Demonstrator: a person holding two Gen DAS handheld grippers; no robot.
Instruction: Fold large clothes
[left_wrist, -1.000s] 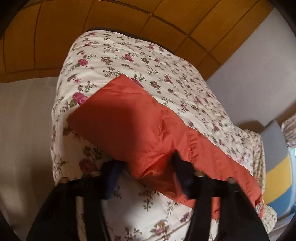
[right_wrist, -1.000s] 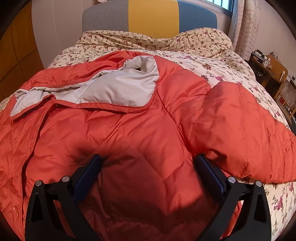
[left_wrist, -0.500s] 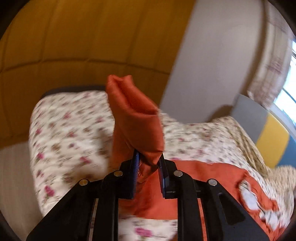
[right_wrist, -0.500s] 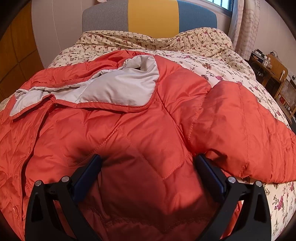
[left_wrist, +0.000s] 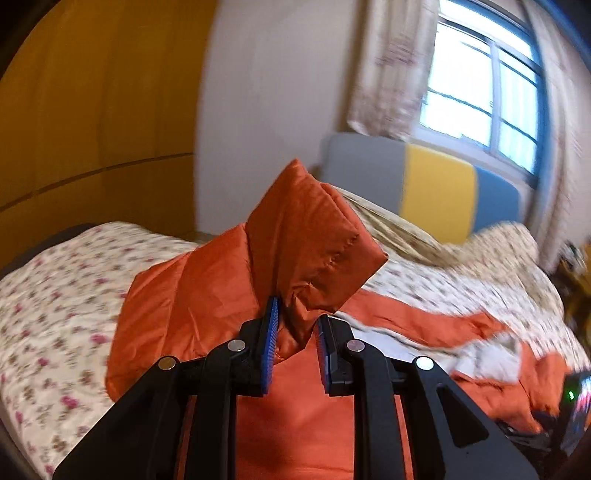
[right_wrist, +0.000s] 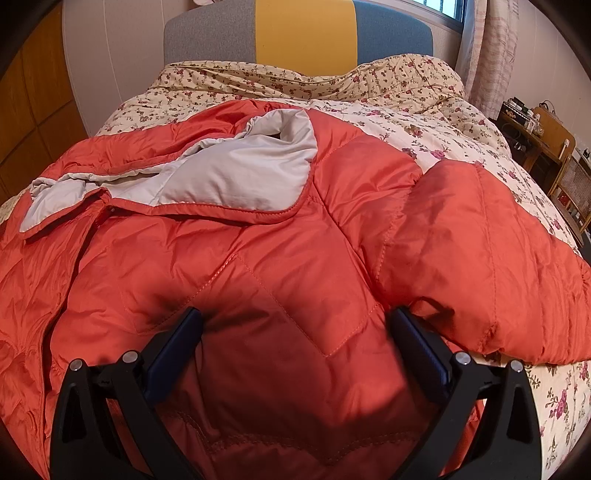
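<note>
1. Firmly clenched, the left gripper (left_wrist: 294, 325) pinches a bunched fold of the orange quilted jacket (left_wrist: 236, 280) between its blue pads (left_wrist: 269, 350); the cuff end of the sleeve (left_wrist: 314, 240) stands up above the jaws like a blunt peak.
2. From that pinch the sleeve fabric hangs down and to the left, lifted clear of the floral bedspread (left_wrist: 55, 295) (this view is blurred, so fine detail is lost).
3. Farther right in the left wrist view, the rest of the jacket lies on the bed with its grey lining (left_wrist: 487, 354) showing.
4. Beyond the bed stand a headboard (left_wrist: 436, 184) in grey, yellow and blue panels, a window (left_wrist: 480, 85) with a pale curtain (left_wrist: 388, 66), and a wooden wall panel (left_wrist: 92, 129) on the left.
5. Over on the other side, the right gripper (right_wrist: 295, 332) is released, its jaws spread wide with the jacket's body (right_wrist: 288, 302) between them; whether the pads (right_wrist: 177, 347) press down on the cloth I cannot tell.
6. It points steeply down at the near part of the jacket, which is spread flat across the bed.
7. Far of it the grey lining (right_wrist: 229, 173) is turned out along the open front, and the other sleeve (right_wrist: 480, 258) lies to the right on the bedspread (right_wrist: 461, 140).
8. A wooden chair (right_wrist: 557, 155) stands at the far right beside the bed.
</note>
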